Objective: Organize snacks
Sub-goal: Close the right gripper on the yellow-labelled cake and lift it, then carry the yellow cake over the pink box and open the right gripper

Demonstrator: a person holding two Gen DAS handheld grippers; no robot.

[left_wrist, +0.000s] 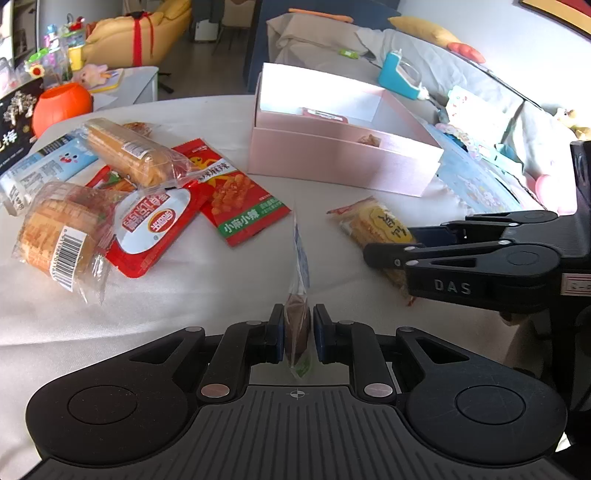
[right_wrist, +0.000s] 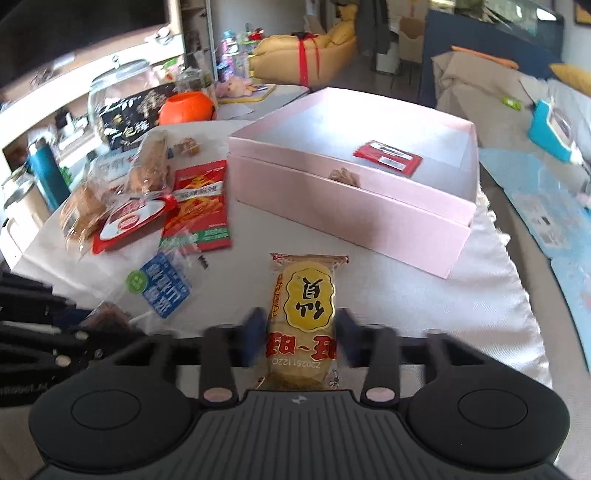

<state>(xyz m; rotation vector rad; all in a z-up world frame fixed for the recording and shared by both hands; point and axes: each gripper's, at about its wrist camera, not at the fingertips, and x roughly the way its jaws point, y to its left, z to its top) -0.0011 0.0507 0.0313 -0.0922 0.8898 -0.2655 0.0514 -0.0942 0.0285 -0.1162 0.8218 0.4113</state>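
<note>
Right tool (right_wrist: 299, 341) astride rice cracker pack (right_wrist: 303, 314), lengthwise toward pink box (right_wrist: 354, 206).

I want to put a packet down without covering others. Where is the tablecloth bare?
Bare cloth lies between the red chili snack packet and the rice cracker packet, running up to the pink box. The box floor is also mostly free. It is crowded on the left, where the bread packs overlap.

An orange pumpkin-shaped pot (left_wrist: 61, 105) sits at the table's far corner, near a glass jar (right_wrist: 122, 96). Behind them stands a yellow sofa (left_wrist: 140, 33) with a red ribbon; a blue bottle (right_wrist: 46, 173) stands at the left edge.
</note>
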